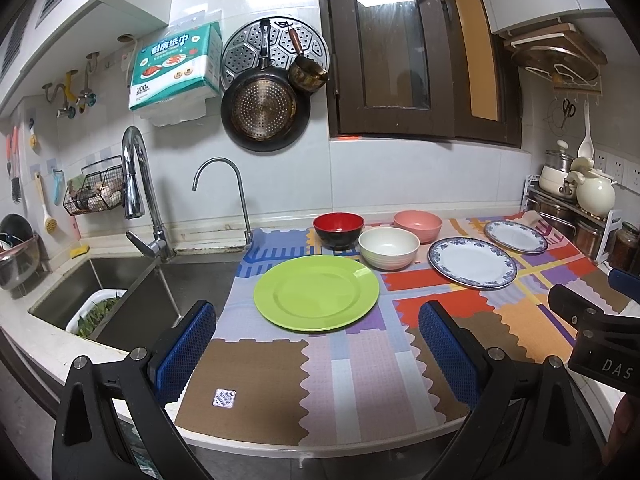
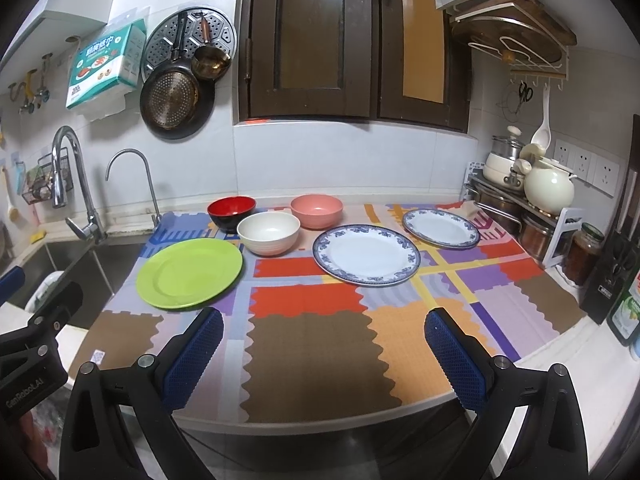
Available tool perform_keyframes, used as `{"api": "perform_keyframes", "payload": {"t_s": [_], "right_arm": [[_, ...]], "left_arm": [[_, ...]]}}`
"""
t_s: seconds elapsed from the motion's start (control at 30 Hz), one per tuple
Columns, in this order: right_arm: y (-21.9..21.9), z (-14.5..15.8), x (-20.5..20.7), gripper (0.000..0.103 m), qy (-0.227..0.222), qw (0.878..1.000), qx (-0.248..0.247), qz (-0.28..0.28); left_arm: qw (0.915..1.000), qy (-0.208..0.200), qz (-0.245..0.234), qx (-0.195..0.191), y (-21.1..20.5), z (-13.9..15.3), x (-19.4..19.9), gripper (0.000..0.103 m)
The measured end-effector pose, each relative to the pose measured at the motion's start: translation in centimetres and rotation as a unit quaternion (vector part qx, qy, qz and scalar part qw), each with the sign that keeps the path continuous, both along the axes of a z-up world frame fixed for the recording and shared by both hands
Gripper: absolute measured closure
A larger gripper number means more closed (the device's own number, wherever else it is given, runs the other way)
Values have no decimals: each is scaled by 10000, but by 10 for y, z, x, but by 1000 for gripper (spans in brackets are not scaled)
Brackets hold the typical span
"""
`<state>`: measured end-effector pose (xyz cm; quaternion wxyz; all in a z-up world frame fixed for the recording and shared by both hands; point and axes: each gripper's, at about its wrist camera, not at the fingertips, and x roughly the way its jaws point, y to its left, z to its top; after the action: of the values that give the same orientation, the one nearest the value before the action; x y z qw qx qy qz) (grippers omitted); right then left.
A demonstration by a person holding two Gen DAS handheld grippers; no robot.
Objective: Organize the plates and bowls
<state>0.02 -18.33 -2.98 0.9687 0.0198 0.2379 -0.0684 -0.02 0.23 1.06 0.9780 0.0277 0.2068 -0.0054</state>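
Observation:
A green plate (image 1: 316, 294) (image 2: 190, 273) lies on the patterned mat, left of centre. Behind it stand a red-and-black bowl (image 1: 338, 230) (image 2: 231, 212), a cream bowl (image 1: 389, 248) (image 2: 268, 233) and a pink bowl (image 1: 417, 225) (image 2: 316, 210). Two blue-rimmed white plates lie to the right, a near one (image 1: 472, 263) (image 2: 366, 255) and a far one (image 1: 515, 237) (image 2: 440, 227). My left gripper (image 1: 316, 354) is open and empty above the mat's front, just short of the green plate. My right gripper (image 2: 324, 356) is open and empty above the mat's front edge.
A sink (image 1: 132, 300) with a tall tap (image 1: 138, 184) lies left of the mat, holding a white basket of greens (image 1: 96, 314). A rack with pots and jars (image 2: 528, 208) stands at the right. Pans (image 1: 264, 112) hang on the back wall.

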Motion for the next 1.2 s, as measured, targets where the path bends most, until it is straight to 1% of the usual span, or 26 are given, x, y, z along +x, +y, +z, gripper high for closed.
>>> {"api": "perform_keyframes", "payload": {"t_s": [0.23, 0.53, 0.63, 0.77, 0.87, 0.97, 1.07, 1.2], "right_arm": [[-4, -2, 9, 1, 43, 10000, -2, 40], [-20, -6, 35, 1, 113, 9994, -68, 305], [-27, -8, 48, 1, 120, 9989, -96, 451], [-36, -13, 71, 1, 176, 9968, 14, 785], [-39, -19, 86, 1, 182, 9942, 74, 1061], [-38, -25, 103, 1, 281, 9906, 197, 1321], [-33, -28, 116, 1, 337, 9873, 316, 1518], [-20, -33, 135, 1, 458, 9844, 405, 1648]], "left_arm": [[9999, 69, 85, 17, -7, -4, 15, 0], [9991, 234, 341, -28, -29, -14, 36, 0], [9980, 310, 548, -49, -38, -18, 45, 0], [9955, 320, 885, -55, -44, -24, 53, 0], [9919, 436, 1196, 31, -45, -31, 57, 0], [9881, 480, 1458, 105, -43, -34, 60, 0], [9864, 577, 1529, 144, -37, -35, 69, 0], [9856, 680, 1538, 167, -22, -38, 88, 0]]}}
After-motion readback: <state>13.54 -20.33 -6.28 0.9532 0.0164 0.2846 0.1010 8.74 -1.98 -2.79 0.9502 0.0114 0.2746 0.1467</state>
